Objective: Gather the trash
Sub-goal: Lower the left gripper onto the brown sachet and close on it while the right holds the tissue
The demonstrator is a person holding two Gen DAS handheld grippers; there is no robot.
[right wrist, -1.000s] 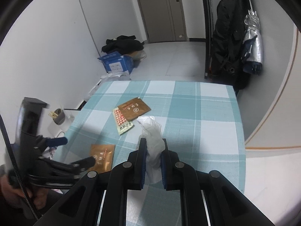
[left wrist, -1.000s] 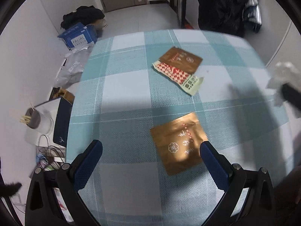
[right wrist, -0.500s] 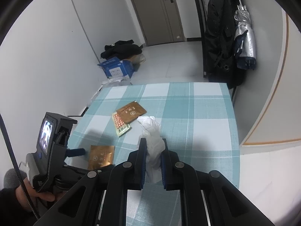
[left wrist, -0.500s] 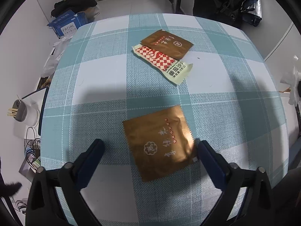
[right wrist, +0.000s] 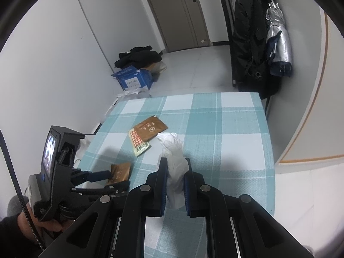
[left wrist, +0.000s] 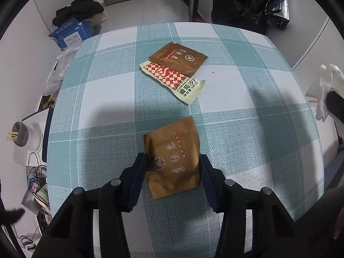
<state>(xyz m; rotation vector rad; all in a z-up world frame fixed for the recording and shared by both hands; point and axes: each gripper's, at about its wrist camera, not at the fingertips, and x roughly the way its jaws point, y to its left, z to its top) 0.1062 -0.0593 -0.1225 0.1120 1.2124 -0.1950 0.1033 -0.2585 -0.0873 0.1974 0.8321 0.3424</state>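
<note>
Big checked table [left wrist: 107, 99] fills both views, with bare cloth on its right half. My right wrist view takes in the door [right wrist: 182, 15] and the hung coats [right wrist: 249, 43]; the left view only catches those at its rim but reads the print on the wrappers. My left gripper [left wrist: 173, 161] points steeply down and its jaws have just been closing, now pinching the near brown packet [left wrist: 172, 157] by its sides so it bows up. My right gripper [right wrist: 175, 172] is angled down, nearly shut, clamping a white tissue [right wrist: 174, 159]. The other brown packet [left wrist: 179, 58] overlaps a red checked sachet [left wrist: 172, 77] mid-table.
</note>
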